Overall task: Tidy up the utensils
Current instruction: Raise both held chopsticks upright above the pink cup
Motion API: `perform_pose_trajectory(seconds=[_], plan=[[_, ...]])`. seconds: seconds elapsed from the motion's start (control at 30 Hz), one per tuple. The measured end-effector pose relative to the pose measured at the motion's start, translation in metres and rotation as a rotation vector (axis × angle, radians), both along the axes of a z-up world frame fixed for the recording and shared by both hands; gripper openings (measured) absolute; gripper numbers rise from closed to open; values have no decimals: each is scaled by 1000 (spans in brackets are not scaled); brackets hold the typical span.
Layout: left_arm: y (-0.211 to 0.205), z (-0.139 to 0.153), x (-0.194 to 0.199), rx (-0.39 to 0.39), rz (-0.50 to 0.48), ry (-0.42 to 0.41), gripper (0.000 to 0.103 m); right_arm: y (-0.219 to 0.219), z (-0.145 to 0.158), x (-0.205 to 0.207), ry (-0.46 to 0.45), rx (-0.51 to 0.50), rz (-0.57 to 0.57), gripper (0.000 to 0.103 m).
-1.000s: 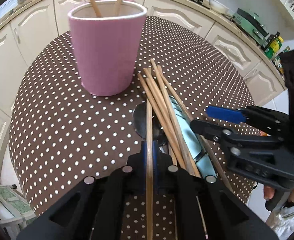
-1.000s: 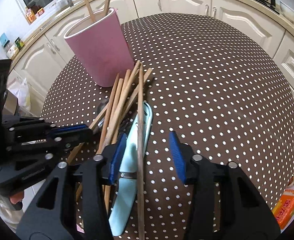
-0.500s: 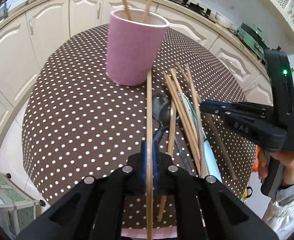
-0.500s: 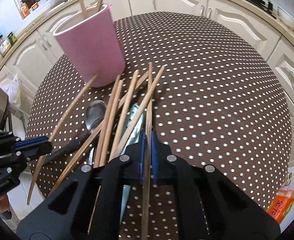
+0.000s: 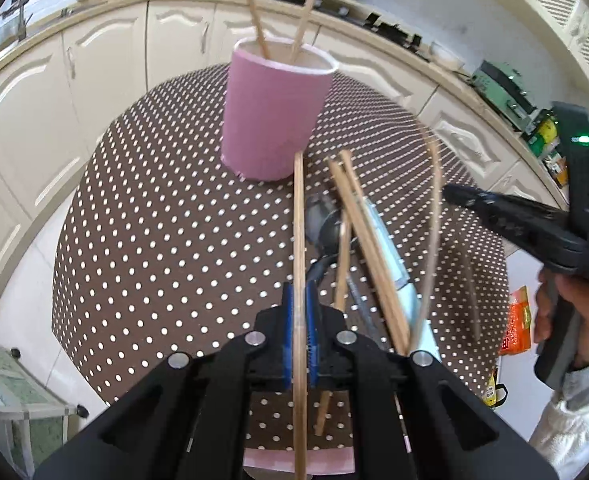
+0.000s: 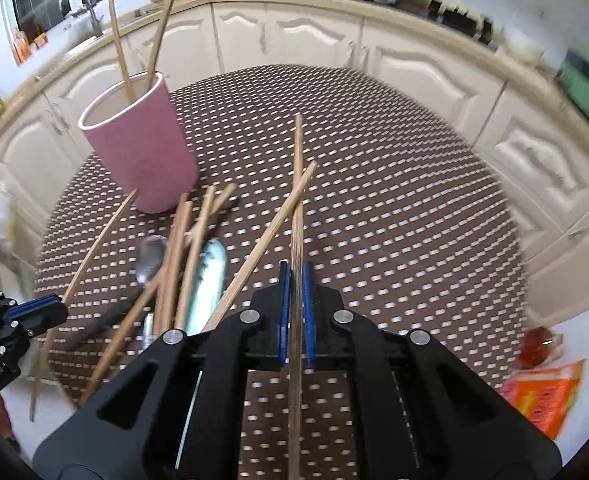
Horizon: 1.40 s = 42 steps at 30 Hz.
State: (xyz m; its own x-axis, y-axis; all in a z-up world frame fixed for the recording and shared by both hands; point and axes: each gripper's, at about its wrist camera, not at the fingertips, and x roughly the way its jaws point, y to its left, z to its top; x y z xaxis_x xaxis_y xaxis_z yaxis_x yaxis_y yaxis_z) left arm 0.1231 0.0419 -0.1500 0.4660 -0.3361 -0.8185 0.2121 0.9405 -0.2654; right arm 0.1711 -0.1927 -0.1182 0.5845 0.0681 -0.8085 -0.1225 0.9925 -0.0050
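A pink cup [image 5: 275, 112] [image 6: 140, 156] stands on the dotted table with two chopsticks in it. My left gripper [image 5: 299, 312] is shut on a wooden chopstick [image 5: 299, 232], held above the table and pointing at the cup. My right gripper [image 6: 296, 308] is shut on another chopstick [image 6: 297, 200], also lifted; it shows at the right in the left wrist view [image 5: 514, 220]. Several loose chopsticks [image 6: 182, 264], a metal spoon [image 6: 150, 258] and a light blue utensil [image 6: 206, 276] lie in a pile between the grippers.
The round table [image 6: 394, 208] has a brown white-dotted cloth. Cream kitchen cabinets [image 6: 426, 72] curve around behind it. An orange packet [image 6: 546, 392] lies on the floor at the right. A green-topped stand [image 5: 14, 384] is at lower left.
Both grippers have risen and pulled back from the pile, each with its chopstick. One second ago the right gripper was open over the pile; it has since shut on a chopstick.
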Motion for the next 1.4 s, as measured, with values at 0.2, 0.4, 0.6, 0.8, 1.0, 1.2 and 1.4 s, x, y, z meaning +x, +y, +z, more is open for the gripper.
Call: perform_pose_trajectory(seconds=[0.2, 0.4, 0.6, 0.8, 1.0, 1.2, 1.4], plan=[[8, -15, 4, 56, 58, 34, 6, -17, -7, 6, -5, -89, -91, 7], [15, -33, 20, 80, 76, 113, 6, -36, -11, 13, -2, -82, -132, 7], [7, -31, 44, 112, 56, 126, 11, -60, -12, 20, -7, -71, -190, 7], [-1, -31, 78, 105, 63, 125, 9, -65, -11, 14, -5, 9, -174, 7], [17, -28, 86, 21, 110, 82, 6, -40, 0, 0, -20, 140, -79, 7], [45, -5, 64, -50, 147, -20, 6, -12, 29, -10, -79, 219, 13, 7], [53, 54, 39, -105, 159, -248, 6, 9, 66, -22, -188, 311, 96, 7]])
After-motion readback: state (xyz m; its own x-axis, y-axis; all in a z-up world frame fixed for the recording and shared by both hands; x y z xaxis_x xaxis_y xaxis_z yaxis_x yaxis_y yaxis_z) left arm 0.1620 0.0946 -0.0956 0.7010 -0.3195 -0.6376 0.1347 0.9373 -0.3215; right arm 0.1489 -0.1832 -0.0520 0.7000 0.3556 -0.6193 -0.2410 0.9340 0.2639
